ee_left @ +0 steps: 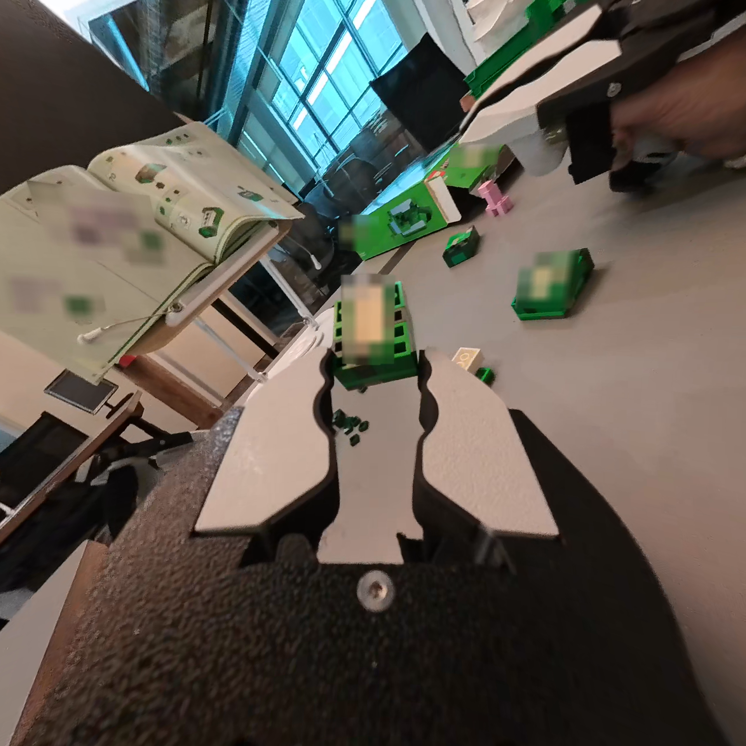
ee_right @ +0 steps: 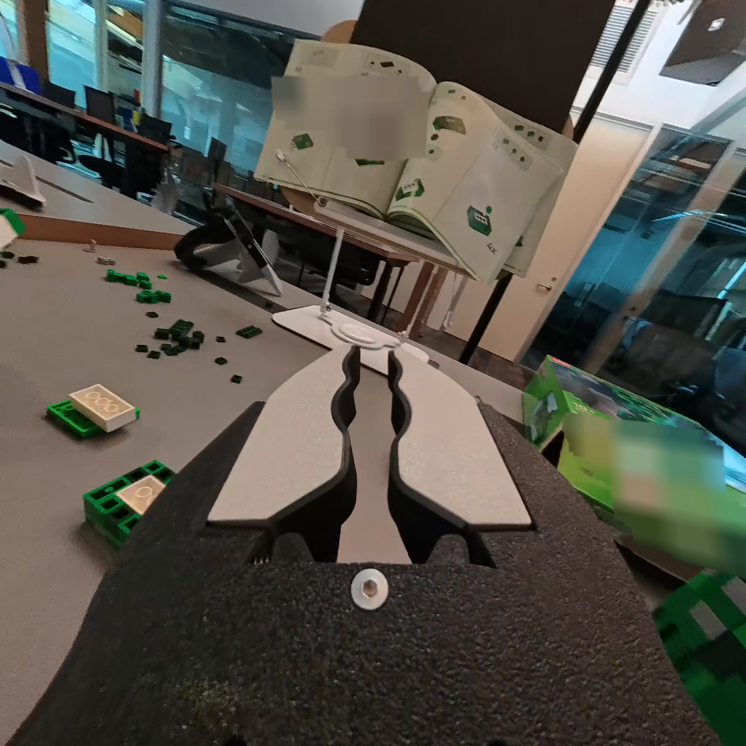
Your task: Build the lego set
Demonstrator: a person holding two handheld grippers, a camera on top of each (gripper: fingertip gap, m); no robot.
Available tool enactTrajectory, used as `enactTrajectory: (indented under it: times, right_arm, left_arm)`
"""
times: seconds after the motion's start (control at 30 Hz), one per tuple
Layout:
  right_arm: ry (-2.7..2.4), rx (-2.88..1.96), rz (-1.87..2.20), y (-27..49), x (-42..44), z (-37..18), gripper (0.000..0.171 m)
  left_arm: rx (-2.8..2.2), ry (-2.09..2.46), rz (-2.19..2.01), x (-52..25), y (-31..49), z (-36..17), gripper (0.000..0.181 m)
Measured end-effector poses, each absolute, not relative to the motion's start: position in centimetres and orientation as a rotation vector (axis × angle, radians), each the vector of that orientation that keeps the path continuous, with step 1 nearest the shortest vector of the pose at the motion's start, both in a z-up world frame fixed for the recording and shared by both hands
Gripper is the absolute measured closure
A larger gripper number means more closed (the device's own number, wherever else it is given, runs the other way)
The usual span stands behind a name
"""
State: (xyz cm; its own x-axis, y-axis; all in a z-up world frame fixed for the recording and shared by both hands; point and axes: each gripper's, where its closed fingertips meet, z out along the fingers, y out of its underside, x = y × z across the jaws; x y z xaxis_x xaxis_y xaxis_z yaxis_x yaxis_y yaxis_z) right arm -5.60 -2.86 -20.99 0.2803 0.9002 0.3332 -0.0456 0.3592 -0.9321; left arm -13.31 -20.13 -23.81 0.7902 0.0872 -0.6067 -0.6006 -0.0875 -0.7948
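My left gripper (ee_left: 375, 365) is open, low over the grey table (ee_left: 605, 403). A tall green lego build (ee_left: 397, 323) stands just beyond its fingertips, its base framed by them. I cannot tell if they touch it. Small dark green pieces (ee_left: 349, 428) lie on the table between the fingers. My right gripper (ee_right: 373, 359) is open with a narrow gap and holds nothing. It points at the base of the book stand (ee_right: 319, 319). Its fingers (ee_left: 565, 60) show in the left wrist view at the upper right, held by a hand (ee_left: 686, 105).
An open instruction book (ee_right: 464, 173) rests on the stand. Loose green pieces (ee_right: 177, 335), a green plate with a white brick (ee_right: 101, 405) and a green frame (ee_right: 109, 504) lie left. A lego box (ee_left: 403, 222), green blocks (ee_left: 581, 266), (ee_left: 462, 246) and a pink figure (ee_left: 494, 198) lie beyond. One gripper's finger ends stand about 20 cm off the other's.
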Motion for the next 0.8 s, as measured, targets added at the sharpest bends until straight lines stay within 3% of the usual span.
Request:
enactTrajectory:
  times: [0.47,0.8]
  right_arm:
    - [-1.3,-0.786,0.909,-5.6,-9.3,-21.5,0.161]
    - [-1.34,-0.781,0.93,-3.8,-11.9,-22.0,0.164]
  left_arm:
    - [-1.628,0.413,0.945,-15.7,-20.5,-24.5,0.142]
    - [-1.644,0.073,0.85,-19.5,-22.2,-23.5,0.142]
